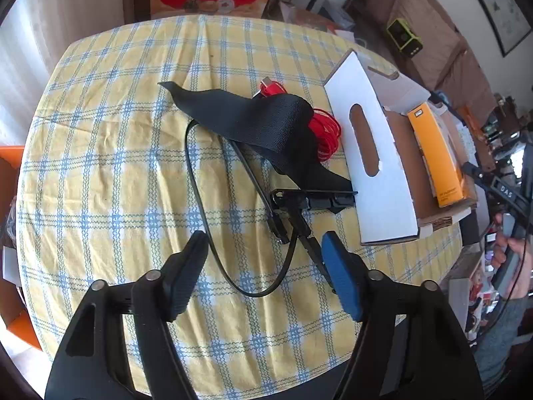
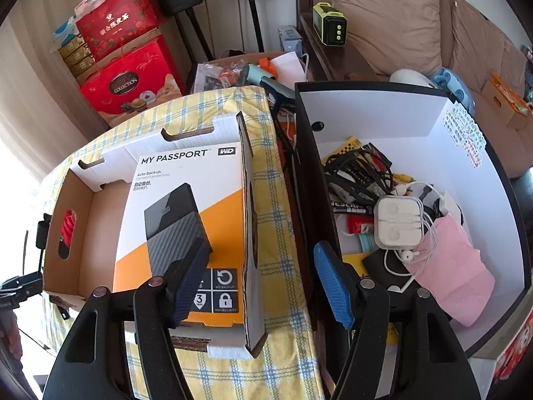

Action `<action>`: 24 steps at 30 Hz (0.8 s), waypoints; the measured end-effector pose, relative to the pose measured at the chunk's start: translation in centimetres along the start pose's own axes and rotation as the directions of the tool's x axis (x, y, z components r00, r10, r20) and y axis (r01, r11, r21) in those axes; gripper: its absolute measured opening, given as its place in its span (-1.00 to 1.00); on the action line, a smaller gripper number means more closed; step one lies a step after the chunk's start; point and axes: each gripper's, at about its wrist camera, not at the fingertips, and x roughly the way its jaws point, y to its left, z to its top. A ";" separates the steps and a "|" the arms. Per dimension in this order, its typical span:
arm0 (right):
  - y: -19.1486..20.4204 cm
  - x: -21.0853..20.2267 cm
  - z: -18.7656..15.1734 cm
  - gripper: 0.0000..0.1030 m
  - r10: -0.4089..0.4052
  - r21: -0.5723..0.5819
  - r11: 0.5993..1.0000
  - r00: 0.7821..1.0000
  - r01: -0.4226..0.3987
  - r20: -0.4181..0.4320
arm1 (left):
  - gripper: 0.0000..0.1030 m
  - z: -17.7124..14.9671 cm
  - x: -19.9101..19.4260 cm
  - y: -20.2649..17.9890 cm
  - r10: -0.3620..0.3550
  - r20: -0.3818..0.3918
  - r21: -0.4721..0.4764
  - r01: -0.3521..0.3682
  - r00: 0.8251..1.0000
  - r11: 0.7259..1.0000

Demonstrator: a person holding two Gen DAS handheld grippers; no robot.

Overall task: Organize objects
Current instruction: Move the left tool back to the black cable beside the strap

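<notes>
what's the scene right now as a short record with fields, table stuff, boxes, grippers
table: yellow checked tablecloth
loose items: black strap, red cable coil, black cable
cardboard tray: holds the WD My Passport box
white bin: beside the table, holds earphone case, pink pouch, tangled cables
left gripper: open, empty, above the black cable
right gripper: open, empty

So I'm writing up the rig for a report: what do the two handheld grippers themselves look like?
Both look alike: black plastic bodies with curved arms, silver pivot pins and ribbed finger pads. On the left gripper one pad is blue, the other looks black. The right gripper has blue textured pads on both fingers. In the left view, the right handle carries a white "DAS" label and a thin black cable.
</notes>
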 end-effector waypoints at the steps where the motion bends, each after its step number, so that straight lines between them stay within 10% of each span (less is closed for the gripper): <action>1: -0.1 0.0 -0.1 0.27 0.002 0.003 1.000 1.000 -0.002 -0.001 | 0.07 0.0 0.1 0.2 0.002 -0.003 -0.008 -0.002 1.000 1.000; 24: -0.5 -0.2 0.3 0.00 -0.003 -0.003 1.000 1.000 0.003 -0.015 | 0.31 0.7 -1.2 -1.2 -0.040 0.036 -0.031 0.041 0.999 0.999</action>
